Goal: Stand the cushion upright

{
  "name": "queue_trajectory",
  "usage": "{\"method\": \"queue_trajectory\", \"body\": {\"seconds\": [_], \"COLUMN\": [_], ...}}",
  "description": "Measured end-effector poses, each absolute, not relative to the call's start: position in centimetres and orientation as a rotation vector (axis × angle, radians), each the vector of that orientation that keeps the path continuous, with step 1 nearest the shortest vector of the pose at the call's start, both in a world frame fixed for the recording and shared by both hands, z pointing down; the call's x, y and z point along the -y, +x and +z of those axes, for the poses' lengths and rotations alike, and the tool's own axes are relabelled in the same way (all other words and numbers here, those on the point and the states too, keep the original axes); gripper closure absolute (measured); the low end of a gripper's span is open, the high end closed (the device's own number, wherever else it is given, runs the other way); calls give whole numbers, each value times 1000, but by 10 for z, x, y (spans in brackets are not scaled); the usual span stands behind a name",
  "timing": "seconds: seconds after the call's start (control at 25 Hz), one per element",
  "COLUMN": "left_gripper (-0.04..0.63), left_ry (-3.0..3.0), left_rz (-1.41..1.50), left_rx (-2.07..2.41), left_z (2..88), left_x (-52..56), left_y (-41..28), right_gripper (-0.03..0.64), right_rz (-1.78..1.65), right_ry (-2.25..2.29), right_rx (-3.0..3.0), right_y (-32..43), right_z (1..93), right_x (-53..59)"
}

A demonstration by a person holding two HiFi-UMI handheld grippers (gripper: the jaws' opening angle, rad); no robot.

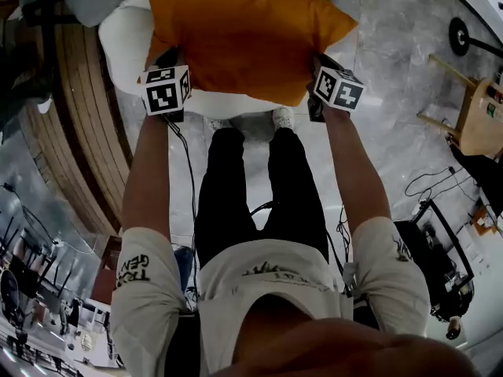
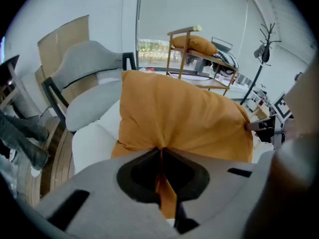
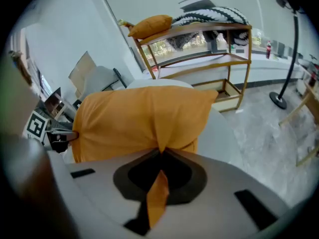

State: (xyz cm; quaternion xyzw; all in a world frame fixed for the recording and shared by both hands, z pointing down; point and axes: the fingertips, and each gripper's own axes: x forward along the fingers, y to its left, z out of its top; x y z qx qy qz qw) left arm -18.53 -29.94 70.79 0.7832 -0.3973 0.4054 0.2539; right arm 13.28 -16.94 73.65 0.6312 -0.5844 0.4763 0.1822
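Note:
An orange cushion is held up over the white seat of a chair, between both grippers. My left gripper is shut on the cushion's near left corner, with orange fabric pinched between its jaws. At the near right corner my right gripper is shut the same way, a fold of fabric caught in its jaws. In the left gripper view the cushion fills the middle, and the right gripper's tips show at its far edge. The right gripper view shows the cushion with the left gripper at its left side.
The white chair has a grey backrest and stands by a round wooden platform. A wooden shelf rack holds a second orange cushion and a striped one. A wooden stool and a coat stand base stand on the marble floor to the right.

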Motion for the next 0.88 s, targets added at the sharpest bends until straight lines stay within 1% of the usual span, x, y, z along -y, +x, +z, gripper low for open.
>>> {"method": "queue_trajectory", "body": {"seconds": [0.2, 0.48, 0.68, 0.88], "left_gripper": [566, 566, 566, 565], "left_ry": [2082, 2013, 1969, 1995], "left_rz": [998, 884, 869, 931], "left_rx": [1189, 1278, 1307, 1298], "left_z": [699, 713, 733, 756], "left_x": [319, 345, 359, 360], "left_y": [-206, -219, -217, -214], "right_gripper": [581, 580, 580, 580], "right_rz": [1152, 930, 897, 910], "right_ry": [1708, 1631, 1623, 1616], "right_rx": [1745, 1807, 1776, 1742], "right_y": [135, 129, 132, 135], "right_z": [714, 697, 708, 735], "right_x": [249, 347, 373, 375]}}
